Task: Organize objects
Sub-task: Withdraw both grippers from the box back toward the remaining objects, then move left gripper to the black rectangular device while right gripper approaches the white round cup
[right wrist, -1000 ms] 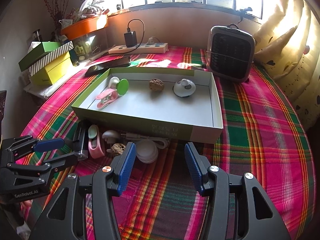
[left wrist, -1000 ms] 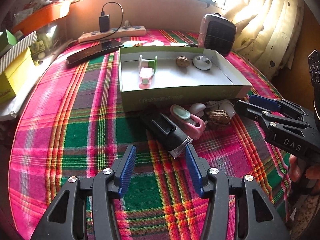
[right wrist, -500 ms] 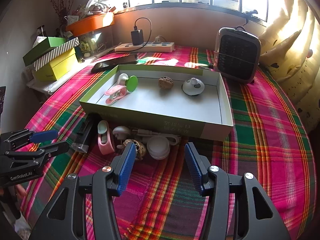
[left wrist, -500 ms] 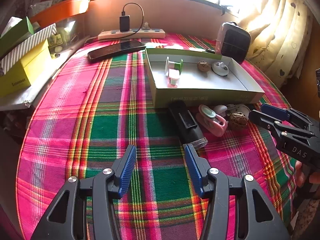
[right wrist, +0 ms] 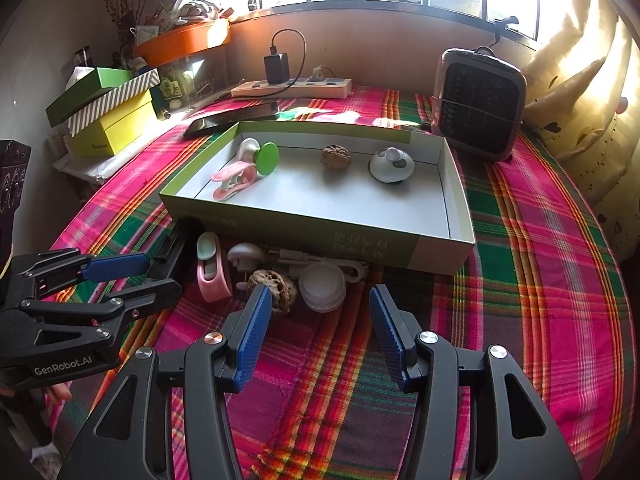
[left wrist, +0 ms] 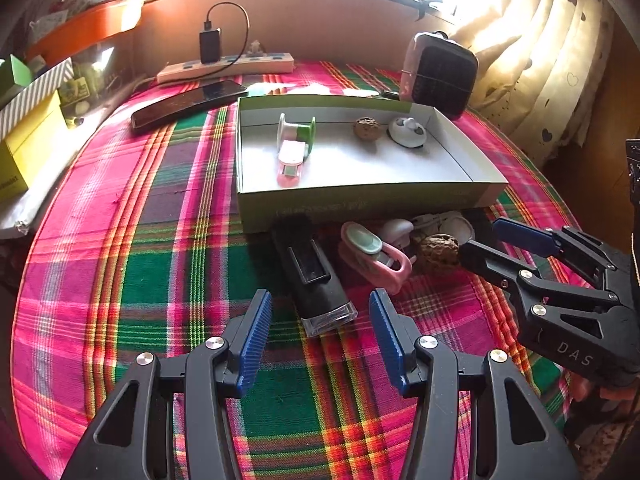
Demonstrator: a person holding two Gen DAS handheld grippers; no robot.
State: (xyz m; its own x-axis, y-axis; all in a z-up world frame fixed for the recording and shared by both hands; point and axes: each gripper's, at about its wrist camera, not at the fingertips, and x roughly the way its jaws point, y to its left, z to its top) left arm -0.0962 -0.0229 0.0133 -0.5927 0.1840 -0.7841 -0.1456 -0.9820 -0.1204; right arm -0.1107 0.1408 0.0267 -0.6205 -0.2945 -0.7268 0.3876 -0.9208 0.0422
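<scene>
Hovering with jaws spread wide: left gripper (left wrist: 320, 330) over the black device (left wrist: 314, 276), right gripper (right wrist: 320, 330) beside the walnut (right wrist: 276, 286) and white disc (right wrist: 322, 286), all lying against the tray (right wrist: 320, 236).

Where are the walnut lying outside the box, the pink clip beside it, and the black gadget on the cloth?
Walnut (right wrist: 274, 291), right wrist view, on its wrinkled shell.
Pink clip (right wrist: 212, 266), right wrist view, on its pink body.
Black gadget (left wrist: 316, 276), left wrist view, on its dark casing.
</scene>
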